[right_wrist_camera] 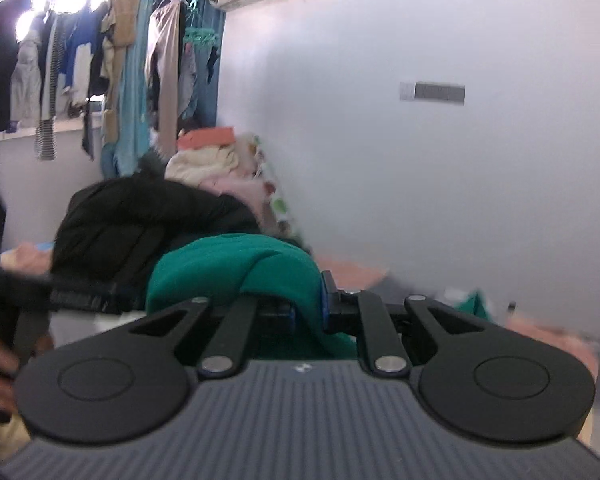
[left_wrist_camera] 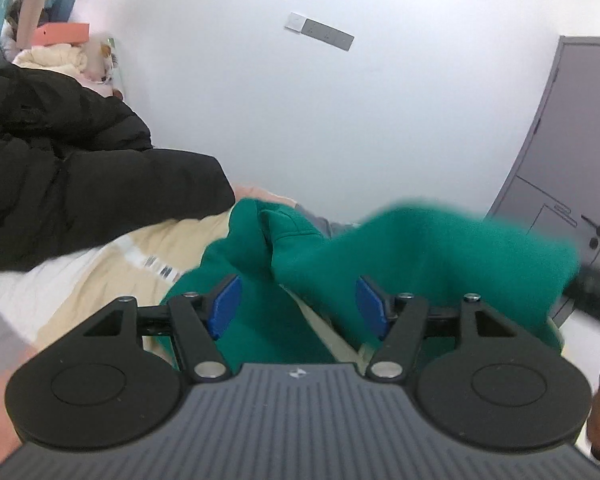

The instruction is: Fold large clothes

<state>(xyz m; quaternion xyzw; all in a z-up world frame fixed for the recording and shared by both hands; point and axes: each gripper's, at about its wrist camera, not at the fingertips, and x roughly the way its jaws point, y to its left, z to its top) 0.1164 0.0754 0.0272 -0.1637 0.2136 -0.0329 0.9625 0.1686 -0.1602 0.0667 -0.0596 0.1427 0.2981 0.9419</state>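
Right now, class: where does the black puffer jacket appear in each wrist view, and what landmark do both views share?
Left wrist view: black puffer jacket fills the left edge, above the beige bedding.
Right wrist view: it lies left of centre, behind the green garment.
Shared landmark: the grey wall switch panel.
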